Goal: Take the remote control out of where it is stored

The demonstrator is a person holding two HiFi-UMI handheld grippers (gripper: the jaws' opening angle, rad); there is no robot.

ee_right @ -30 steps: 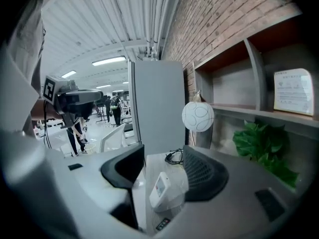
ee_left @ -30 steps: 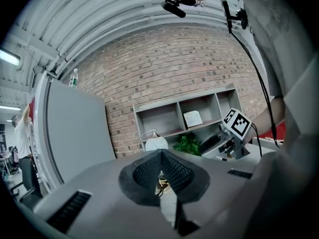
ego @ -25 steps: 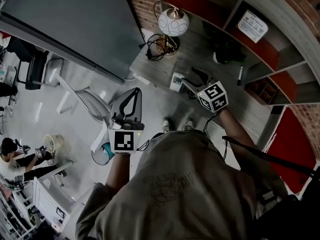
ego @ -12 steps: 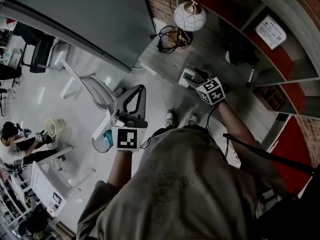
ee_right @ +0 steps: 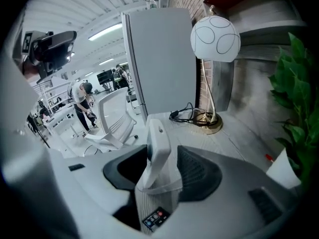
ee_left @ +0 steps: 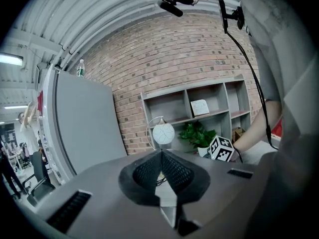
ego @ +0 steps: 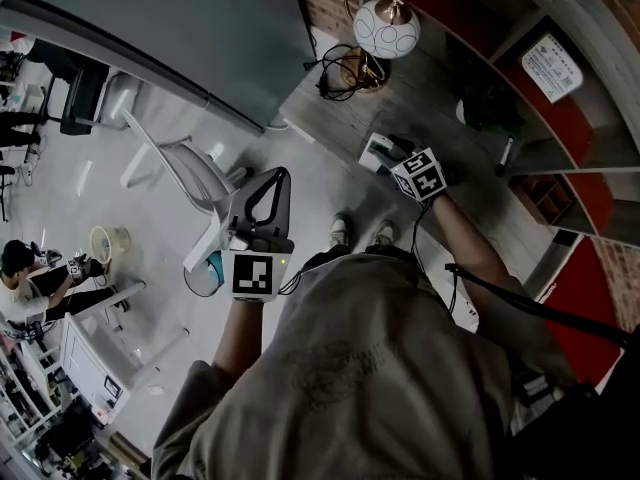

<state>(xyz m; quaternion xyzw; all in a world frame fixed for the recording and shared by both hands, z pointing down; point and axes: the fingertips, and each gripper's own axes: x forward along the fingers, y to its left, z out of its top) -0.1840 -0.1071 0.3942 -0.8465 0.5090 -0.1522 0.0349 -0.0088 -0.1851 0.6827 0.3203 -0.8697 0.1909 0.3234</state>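
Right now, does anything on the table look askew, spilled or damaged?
Nothing spilled or damaged. The lamp has its cord loosely tangled by its base; the remote leans in its holder.

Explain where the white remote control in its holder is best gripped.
Probably grip the remote control on its free upper half, coming from above with one pad on each side: it stands nearly upright, and its lower end sits inside the holder.
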